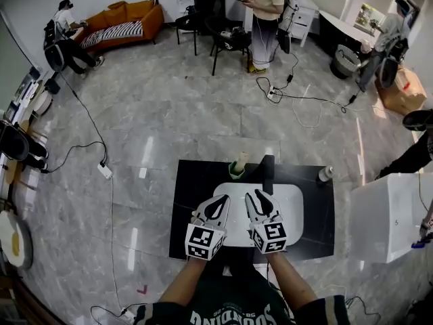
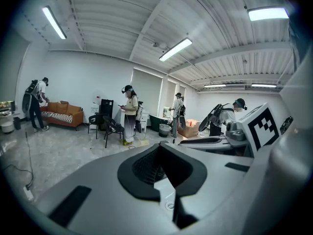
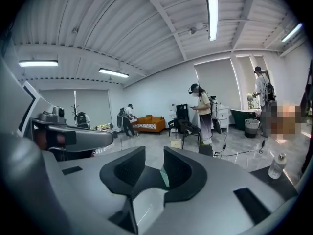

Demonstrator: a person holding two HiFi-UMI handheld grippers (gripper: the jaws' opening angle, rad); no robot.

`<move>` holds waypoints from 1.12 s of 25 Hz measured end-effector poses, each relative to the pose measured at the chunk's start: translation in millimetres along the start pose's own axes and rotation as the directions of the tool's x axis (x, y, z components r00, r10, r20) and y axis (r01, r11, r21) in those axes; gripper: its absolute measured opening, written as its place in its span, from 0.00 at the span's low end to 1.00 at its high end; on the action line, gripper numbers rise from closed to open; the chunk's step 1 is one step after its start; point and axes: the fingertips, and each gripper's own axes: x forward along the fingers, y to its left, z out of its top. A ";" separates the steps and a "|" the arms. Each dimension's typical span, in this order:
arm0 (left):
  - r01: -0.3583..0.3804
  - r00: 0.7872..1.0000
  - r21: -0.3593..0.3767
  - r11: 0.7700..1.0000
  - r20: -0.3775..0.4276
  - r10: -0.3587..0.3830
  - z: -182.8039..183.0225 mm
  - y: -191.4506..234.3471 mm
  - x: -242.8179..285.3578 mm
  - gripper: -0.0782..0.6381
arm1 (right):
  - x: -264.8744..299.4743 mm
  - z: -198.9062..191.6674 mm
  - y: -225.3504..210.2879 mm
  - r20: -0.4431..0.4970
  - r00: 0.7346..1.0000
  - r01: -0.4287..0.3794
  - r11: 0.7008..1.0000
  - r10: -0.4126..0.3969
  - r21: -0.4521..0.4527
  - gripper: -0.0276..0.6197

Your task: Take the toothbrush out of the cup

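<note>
Head view:
- The cup (image 1: 236,171) is too small to tell whether the pale stick (image 1: 241,160) standing in it is the toothbrush.
- The dark upright thing (image 1: 268,170) beside the cup cannot be identified.
- The bottom edge cuts off the forearms (image 1: 181,287), and the right edge cuts off the white box (image 1: 385,215).

Right gripper view:
- A green sliver (image 3: 164,174) shows between the jaws (cup-coloured). The rest is hidden behind a pad of the right gripper (image 3: 154,153).

Left gripper view:
- The left gripper (image 2: 159,146) hides the tabletop, apart from one white patch (image 2: 164,187).
</note>
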 end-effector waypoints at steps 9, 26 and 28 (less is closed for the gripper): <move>0.025 0.999 -0.021 0.999 -0.031 -0.026 -16.2 11.1 1.5 0.12 | 60.4 -14.3 -19.4 -0.047 0.998 0.051 0.996 -0.048 0.075 0.26; 0.018 0.997 -0.029 0.999 -0.076 -0.020 -30.2 42.0 -7.8 0.12 | 150.6 -60.7 -64.1 -0.171 0.968 0.204 0.973 -0.183 0.112 0.35; 0.019 0.997 -0.032 0.999 -0.079 -0.022 -32.3 44.0 -9.3 0.12 | 154.8 -65.8 -67.9 -0.180 0.964 0.216 0.970 -0.194 0.111 0.35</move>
